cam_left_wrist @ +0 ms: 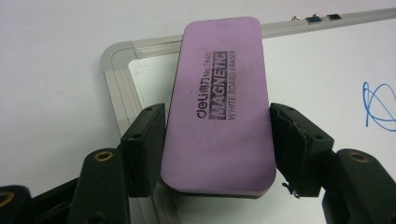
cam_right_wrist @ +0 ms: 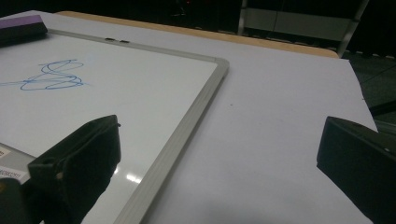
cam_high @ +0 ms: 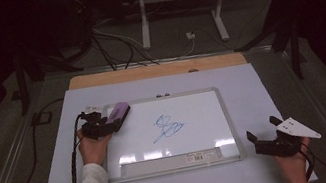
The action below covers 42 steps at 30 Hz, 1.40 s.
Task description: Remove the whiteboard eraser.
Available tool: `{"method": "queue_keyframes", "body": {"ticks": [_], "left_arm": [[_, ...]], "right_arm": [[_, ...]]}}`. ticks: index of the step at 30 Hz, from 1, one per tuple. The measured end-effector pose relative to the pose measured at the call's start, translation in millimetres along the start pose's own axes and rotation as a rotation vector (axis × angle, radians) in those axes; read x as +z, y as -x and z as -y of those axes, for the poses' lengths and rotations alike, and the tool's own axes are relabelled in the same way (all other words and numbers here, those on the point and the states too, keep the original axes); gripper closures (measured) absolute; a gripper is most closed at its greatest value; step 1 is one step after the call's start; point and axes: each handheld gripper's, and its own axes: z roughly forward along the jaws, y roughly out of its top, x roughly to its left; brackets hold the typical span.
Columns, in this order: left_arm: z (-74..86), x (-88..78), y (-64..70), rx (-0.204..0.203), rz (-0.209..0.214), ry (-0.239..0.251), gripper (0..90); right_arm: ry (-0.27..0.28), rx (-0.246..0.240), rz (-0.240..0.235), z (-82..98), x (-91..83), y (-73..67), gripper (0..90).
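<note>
A purple magnetic board eraser lies over the top left corner of the whiteboard. My left gripper is shut on it, one pad against each long side. From above, the eraser sticks out past the left gripper toward the board's top edge. A blue scribble marks the middle of the whiteboard. My right gripper rests open on the table to the right of the board. Nothing is between the jaws of the right gripper. Beyond them I see the scribble and the eraser.
The board lies on a white table sheet, with a wooden strip along the far edge. A label sits on the board's lower tray. Cables and a white stand are on the floor beyond.
</note>
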Motion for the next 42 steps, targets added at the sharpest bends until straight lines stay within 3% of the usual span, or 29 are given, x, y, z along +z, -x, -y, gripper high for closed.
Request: {"method": "queue_keyframes", "body": {"ticks": [26,42], "left_arm": [[-5.5,-22.7,5.5,0.030,0.019,0.084,40.8],[-8.7,-27.0,19.7,0.062,0.034,0.102,40.9]], "right_arm": [[-0.001,-0.001,-0.001,0.2,0.5,-1.0,0.1],[0.000,-0.003,0.000,0.1,0.0,-1.4,0.1]]}}
